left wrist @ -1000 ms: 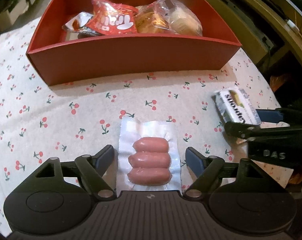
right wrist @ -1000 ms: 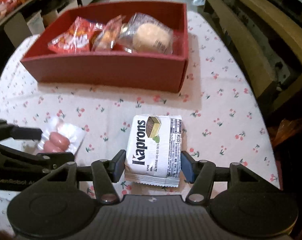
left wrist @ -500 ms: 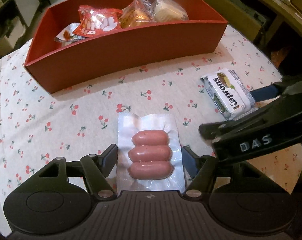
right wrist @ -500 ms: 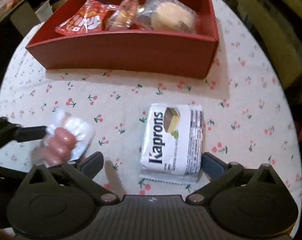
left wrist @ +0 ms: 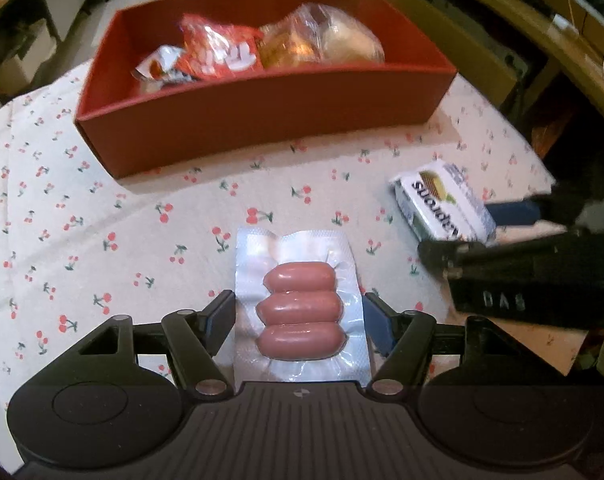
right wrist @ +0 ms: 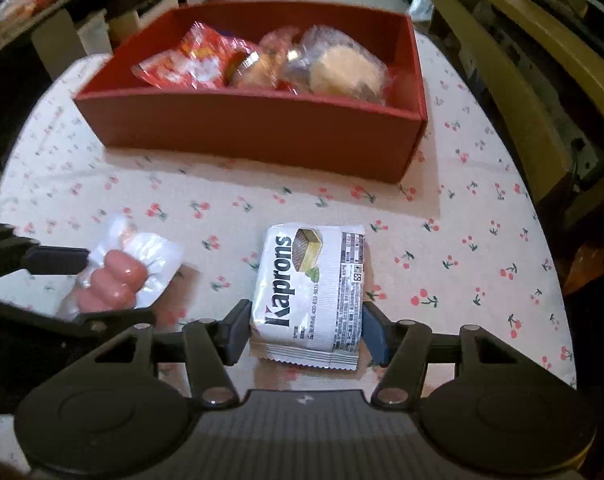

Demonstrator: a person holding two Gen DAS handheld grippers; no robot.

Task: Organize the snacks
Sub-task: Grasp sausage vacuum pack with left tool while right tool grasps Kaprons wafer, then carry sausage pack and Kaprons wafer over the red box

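Cherry-print tablecloth (left wrist: 114, 216) over the table; olive wooden furniture (right wrist: 513, 92) just beside it.

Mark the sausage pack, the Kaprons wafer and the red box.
sausage pack (left wrist: 300, 309): left wrist view, middle sausage.
Kaprons wafer (right wrist: 307, 290): right wrist view, wrapper centre.
red box (right wrist: 254, 128): right wrist view, near wall.

Both the left gripper (left wrist: 300, 314) and right gripper (right wrist: 305, 326) point steeply down, jaws clamped.

The white foil wafer packet (right wrist: 309, 292) reads "Kaprons" in bold black letters down its front. The black plastic body of the right claw (left wrist: 541, 292) bears raised letters "DAS".
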